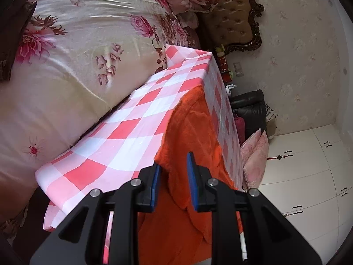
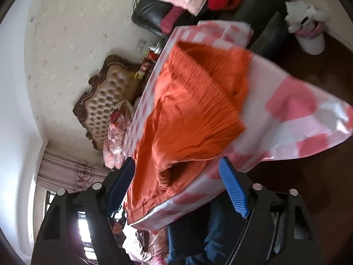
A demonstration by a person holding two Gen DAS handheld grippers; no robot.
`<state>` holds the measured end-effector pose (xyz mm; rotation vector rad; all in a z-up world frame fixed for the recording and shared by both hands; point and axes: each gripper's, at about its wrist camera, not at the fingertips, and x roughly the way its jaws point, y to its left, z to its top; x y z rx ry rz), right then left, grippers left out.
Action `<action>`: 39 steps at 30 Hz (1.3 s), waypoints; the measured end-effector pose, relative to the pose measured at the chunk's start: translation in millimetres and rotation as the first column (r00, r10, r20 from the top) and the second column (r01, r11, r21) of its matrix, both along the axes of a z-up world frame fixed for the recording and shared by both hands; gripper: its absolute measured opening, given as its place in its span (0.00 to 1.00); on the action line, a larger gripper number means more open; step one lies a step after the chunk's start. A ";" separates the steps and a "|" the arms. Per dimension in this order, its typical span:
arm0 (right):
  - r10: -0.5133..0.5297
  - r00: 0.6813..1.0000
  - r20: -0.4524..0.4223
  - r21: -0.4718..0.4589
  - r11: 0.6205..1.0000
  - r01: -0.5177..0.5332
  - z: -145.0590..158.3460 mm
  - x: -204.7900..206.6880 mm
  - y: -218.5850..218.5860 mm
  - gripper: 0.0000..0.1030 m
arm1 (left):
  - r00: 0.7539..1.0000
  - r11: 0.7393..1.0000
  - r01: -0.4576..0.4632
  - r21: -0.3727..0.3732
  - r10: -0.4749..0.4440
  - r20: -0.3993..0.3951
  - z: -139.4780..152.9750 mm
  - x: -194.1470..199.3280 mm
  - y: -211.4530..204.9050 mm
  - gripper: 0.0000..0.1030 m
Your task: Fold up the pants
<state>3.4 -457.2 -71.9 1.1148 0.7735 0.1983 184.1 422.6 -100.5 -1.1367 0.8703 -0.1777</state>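
Lying on the pink-checked tablecloth (image 1: 123, 137): orange pants (image 2: 187, 114), one end draped over the table edge toward 5 o'clock. Left gripper (image 1: 174, 181): fingers parted, fabric between them, no pinch visible. Right gripper (image 2: 176, 190): spread wide, straddling the cloth.

We saw a bedroom with pale flowered wallpaper (image 1: 308, 44), a tufted headboard (image 1: 236, 15) framed in dark carved wood, a floral satin bedspread (image 1: 77, 44), a black leather chair (image 2: 154, 15), white cupboard doors (image 1: 308, 176) and a dark wooden floor (image 2: 308, 187).
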 end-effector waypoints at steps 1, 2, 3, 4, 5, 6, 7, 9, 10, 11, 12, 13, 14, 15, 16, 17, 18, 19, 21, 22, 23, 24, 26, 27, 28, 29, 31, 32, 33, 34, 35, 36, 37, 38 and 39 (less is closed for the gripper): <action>0.000 1.000 -0.008 0.001 1.000 0.000 -1.2 2.9 2.4 0.72 | 1.000 1.000 -0.002 -0.002 0.002 -0.001 -1.0 -0.4 0.5 0.21; 0.001 1.000 -0.016 0.002 1.000 -0.001 -2.9 6.1 4.2 0.71 | 1.000 1.000 -0.004 -0.004 0.004 -0.001 -1.5 -0.9 1.1 0.21; 0.000 1.000 -0.022 -0.002 1.000 0.000 -3.6 8.7 6.2 0.70 | 1.000 1.000 -0.005 -0.003 0.005 -0.002 -1.8 -1.3 1.6 0.21; -0.001 1.000 -0.026 -0.014 1.000 0.001 -3.5 11.4 7.1 0.69 | 1.000 1.000 -0.002 0.001 0.002 -0.002 -1.7 -0.8 1.3 0.21; -0.006 0.999 -0.035 -0.040 0.999 0.005 -2.4 15.1 8.5 0.62 | 1.000 1.000 0.004 0.012 -0.004 -0.004 -1.8 -0.3 1.0 0.21; -0.016 0.999 -0.047 -0.066 0.998 0.013 -1.8 16.0 8.6 0.47 | 1.000 1.000 0.010 0.023 -0.010 -0.008 -1.1 0.4 -0.5 0.20; -0.023 0.998 -0.057 -0.110 0.994 0.017 1.3 19.0 9.6 0.38 | 1.000 0.999 0.014 0.039 -0.013 -0.012 0.2 1.1 -1.9 0.13; -0.024 0.999 -0.028 -0.206 0.978 0.018 13.9 26.0 12.9 0.11 | 1.000 0.998 0.019 0.061 -0.018 -0.015 4.0 1.8 -2.7 0.05; -0.027 0.999 -0.018 -0.255 0.967 0.021 20.7 29.2 14.5 0.09 | 1.000 0.998 0.016 0.063 -0.015 -0.010 6.9 1.0 -2.6 0.05; -0.024 1.000 -0.008 -0.295 0.955 0.021 26.4 32.1 16.3 0.07 | 1.000 0.997 0.013 0.077 -0.013 -0.002 12.8 -0.4 -3.0 0.05; -0.020 1.000 0.003 -0.337 0.941 0.020 35.1 36.4 18.9 0.05 | 1.000 0.996 0.013 0.091 -0.014 0.010 19.1 -1.9 -3.7 0.05; -0.019 1.000 0.005 -0.351 0.936 0.020 38.4 38.9 19.4 0.05 | 1.000 0.995 0.012 0.098 -0.014 0.024 26.0 -3.7 -3.9 0.05; -0.013 1.000 0.008 -0.368 0.930 0.015 45.0 42.3 20.4 0.05 | 0.999 0.995 0.012 0.102 -0.015 0.037 32.9 -5.3 -4.6 0.05; -0.011 1.000 0.008 -0.373 0.928 0.013 47.7 43.6 20.8 0.05 | 0.999 0.994 0.012 0.108 -0.017 0.048 41.2 -7.3 -5.6 0.05; -0.007 1.000 0.010 -0.378 0.926 0.010 53.0 45.9 19.9 0.05 | 0.998 0.994 0.012 0.112 -0.018 0.053 48.1 -8.6 -6.2 0.05; -0.003 1.000 0.008 -0.379 0.926 0.006 58.7 49.6 17.5 0.05 | 0.998 0.994 0.013 0.113 -0.019 0.056 55.8 -9.4 -7.6 0.05; -0.001 1.000 0.002 -0.375 0.927 0.001 62.2 53.3 15.7 0.05 | 0.998 0.994 0.015 0.109 -0.021 0.055 61.4 -7.6 -7.7 0.05; 0.002 1.000 -0.014 -0.360 0.933 -0.007 66.6 62.4 10.9 0.05 | 0.999 0.995 0.016 0.102 -0.020 0.046 65.9 -3.2 -8.9 0.05; 0.034 0.999 -0.041 -0.345 0.937 -0.046 80.4 95.1 1.7 0.05 | 1.000 0.994 0.023 0.109 -0.024 0.002 73.7 15.3 -13.6 0.05; 0.042 0.998 -0.046 -0.368 0.928 -0.056 87.5 111.2 0.3 0.04 | 0.999 0.992 0.033 0.119 -0.031 -0.021 79.1 29.0 -17.0 0.05; 0.046 0.997 -0.061 -0.399 0.915 -0.066 99.8 140.9 -7.3 0.04 | 0.998 0.992 0.045 0.120 -0.041 -0.038 86.1 44.5 -21.1 0.05; 0.050 0.997 -0.061 -0.399 0.914 -0.070 108.4 158.2 -13.5 0.04 | 0.998 0.992 0.054 0.117 -0.049 -0.043 98.7 62.0 -25.3 0.05; 0.024 0.999 0.023 -0.404 0.915 -0.012 147.2 185.9 -32.0 0.04 | 0.999 0.989 0.046 0.139 -0.047 0.006 135.4 80.2 -30.9 0.05; 0.016 0.996 0.082 -0.423 0.906 0.021 165.8 185.7 -35.5 0.04 | 0.996 0.989 0.038 0.142 -0.049 0.072 162.1 82.3 -34.3 0.05; 0.017 0.989 0.145 -0.440 0.897 0.049 182.2 181.4 -36.0 0.04 | 0.989 0.987 0.032 0.155 -0.053 0.134 184.3 78.1 -38.8 0.05; 0.025 0.976 0.216 -0.459 0.885 0.079 196.1 170.9 -35.0 0.04 | 0.979 0.979 0.021 0.202 -0.061 0.195 207.4 67.3 -46.1 0.05; 0.025 0.970 0.242 -0.487 0.867 0.100 191.0 153.5 -35.5 0.04 | 0.970 0.973 0.018 0.230 -0.073 0.233 215.9 46.6 -55.0 0.05; 0.024 0.977 0.213 -0.513 0.854 0.091 173.5 142.3 -35.0 0.04 | 0.969 0.974 0.029 0.224 -0.082 0.233 208.9 35.4 -57.9 0.05; 0.030 0.983 0.183 -0.527 0.847 0.072 157.0 136.6 -35.1 0.04 | 0.972 0.975 0.045 0.218 -0.093 0.214 192.3 21.9 -60.6 0.05; 0.036 0.989 0.142 -0.538 0.842 0.046 133.9 127.3 -35.6 0.04 | 0.977 0.976 0.062 0.209 -0.102 0.187 172.7 11.0 -63.6 0.05; 0.037 0.994 0.103 -0.545 0.838 0.025 109.3 116.8 -37.1 0.04 | 0.984 0.978 0.086 0.189 -0.114 0.140 140.7 -3.2 -65.1 0.05; 0.036 0.996 0.077 -0.547 0.837 0.011 92.7 110.6 -37.7 0.04 | 0.988 0.980 0.088 0.180 -0.108 0.106 120.0 -11.5 -64.0 0.05; 0.035 0.998 0.045 -0.537 0.843 -0.005 71.9 101.7 -39.8 0.04 | 0.994 0.983 0.080 0.166 -0.092 0.065 91.7 -23.6 -61.1 0.05; 0.036 0.999 0.010 -0.519 0.855 -0.026 48.6 92.7 -43.3 0.04 | 0.996 0.988 0.075 0.134 -0.080 0.033 65.5 -34.3 -57.7 0.05; 0.039 0.999 -0.009 -0.513 0.857 -0.038 36.3 88.2 -42.2 0.04 | 0.998 0.992 0.067 0.105 -0.069 0.014 46.0 -43.5 -55.2 0.05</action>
